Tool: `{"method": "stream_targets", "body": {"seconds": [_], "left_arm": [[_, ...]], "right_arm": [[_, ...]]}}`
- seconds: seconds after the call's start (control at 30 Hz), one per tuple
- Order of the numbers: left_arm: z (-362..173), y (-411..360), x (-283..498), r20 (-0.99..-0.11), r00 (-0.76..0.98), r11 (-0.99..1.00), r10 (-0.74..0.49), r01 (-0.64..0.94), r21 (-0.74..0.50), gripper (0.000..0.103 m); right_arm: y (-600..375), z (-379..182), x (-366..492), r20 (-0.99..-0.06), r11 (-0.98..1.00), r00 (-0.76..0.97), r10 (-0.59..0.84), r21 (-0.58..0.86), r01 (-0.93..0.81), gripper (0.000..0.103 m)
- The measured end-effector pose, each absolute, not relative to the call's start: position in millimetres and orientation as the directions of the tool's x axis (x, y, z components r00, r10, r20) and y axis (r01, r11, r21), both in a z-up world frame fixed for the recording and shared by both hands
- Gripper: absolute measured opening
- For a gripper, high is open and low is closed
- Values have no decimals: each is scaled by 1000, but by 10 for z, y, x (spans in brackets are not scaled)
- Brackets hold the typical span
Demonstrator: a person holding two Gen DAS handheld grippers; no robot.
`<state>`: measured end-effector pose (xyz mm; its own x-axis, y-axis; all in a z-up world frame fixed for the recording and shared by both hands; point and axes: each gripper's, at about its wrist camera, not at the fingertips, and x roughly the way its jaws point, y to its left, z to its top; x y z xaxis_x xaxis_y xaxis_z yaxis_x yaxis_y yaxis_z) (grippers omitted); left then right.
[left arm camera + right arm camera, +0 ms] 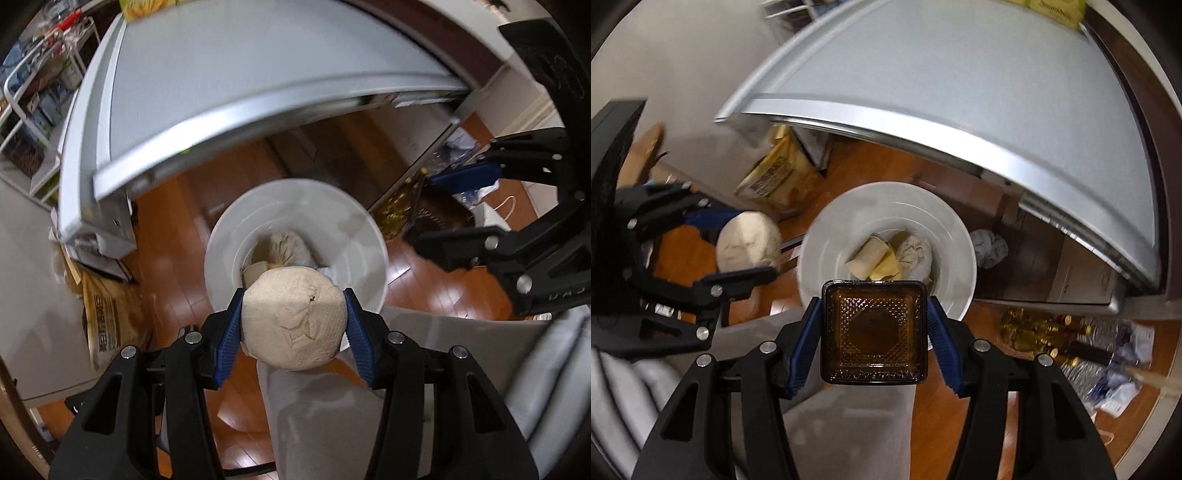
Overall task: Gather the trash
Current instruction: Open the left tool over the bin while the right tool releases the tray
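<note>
So the left gripper (294, 325) is pinching a crumpled paper wad (294, 318) between its blue pads, right over the near rim of the white trash bin (221, 254). Just to its right, the right gripper (873, 328) is clamped on a brown square glass dish (874, 328), also above the bin's near edge. Below both grippers, inside the bin, there's already some yellowish paper scraps (875, 258) and another wad.

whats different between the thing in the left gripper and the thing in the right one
The paper wad in the left gripper is pale, round and crumpled; the brown container in the right gripper is dark amber, square and rigid with a diamond texture. Both are clamped between blue pads above the white bin.
</note>
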<state>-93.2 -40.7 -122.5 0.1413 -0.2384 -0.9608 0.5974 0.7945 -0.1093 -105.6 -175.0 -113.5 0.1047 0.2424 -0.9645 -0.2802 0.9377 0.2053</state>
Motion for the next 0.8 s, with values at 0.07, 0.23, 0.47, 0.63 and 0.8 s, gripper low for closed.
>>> {"method": "stream_targets", "body": {"seconds": [0.07, 0.23, 0.47, 0.63, 0.8], "left_arm": [[-1335, -386, -878, -965, 134, 803, -226, 586, -107, 52], [-1514, -380, -747, -972, 130, 821, -198, 564, -91, 52], [-1564, -438, -660, -973, 114, 828, -202, 550, -107, 77], [-1460, -401, -642, -967, 147, 841, -209, 531, -102, 93], [-1410, -351, -590, -966, 154, 853, -210, 511, -104, 93]], "right_arm": [[-1766, -1262, -1021, -966, 949, 101, 237, 207, -239, 55], [-1814, -1550, -909, -975, 969, 67, 214, 203, -140, 55], [-1835, -1602, -904, -977, 973, 48, 208, 202, -111, 65], [-1874, -1509, -907, -977, 976, 71, 203, 196, -91, 80], [-1915, -1446, -898, -975, 977, 89, 205, 198, -73, 83]]}}
